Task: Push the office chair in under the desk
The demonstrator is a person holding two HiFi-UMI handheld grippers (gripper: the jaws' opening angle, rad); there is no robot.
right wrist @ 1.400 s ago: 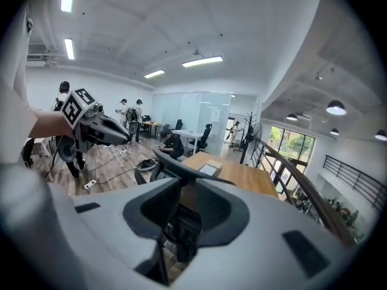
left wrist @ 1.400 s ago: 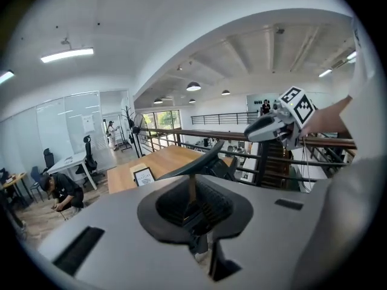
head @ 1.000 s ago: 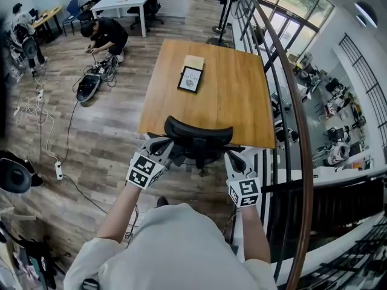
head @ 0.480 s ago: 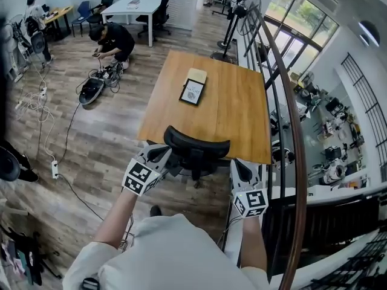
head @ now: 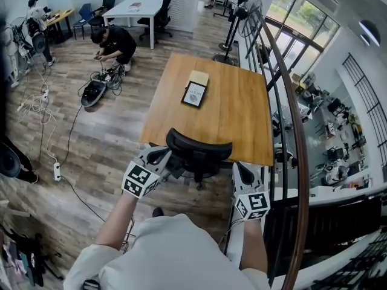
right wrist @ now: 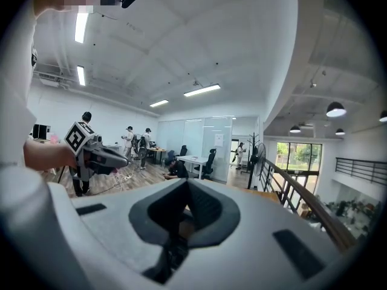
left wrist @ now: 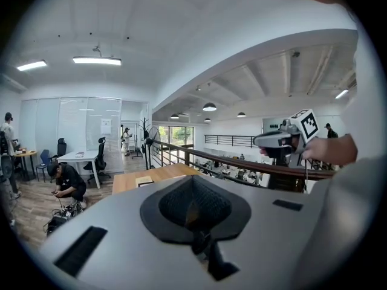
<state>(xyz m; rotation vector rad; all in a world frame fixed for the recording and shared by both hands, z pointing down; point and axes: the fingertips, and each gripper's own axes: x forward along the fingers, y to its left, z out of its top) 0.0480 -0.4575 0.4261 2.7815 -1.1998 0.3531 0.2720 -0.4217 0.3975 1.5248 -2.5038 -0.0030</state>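
Two hand-held tools, one chair. At lower left of the head view, the left tool [head: 161, 156] points nearly level beside the left edge of the black office chair [head: 198, 148], jaws pressed together, empty. The chair stands lower centre, at the wooden worktop's [head: 230, 119] near edge. The right tool [head: 241, 173], likewise pressed together and empty, is just right of the chair.

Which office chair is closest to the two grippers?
The black chair at the wooden desk, between the left gripper and right gripper; the other chairs stand by the far white table.
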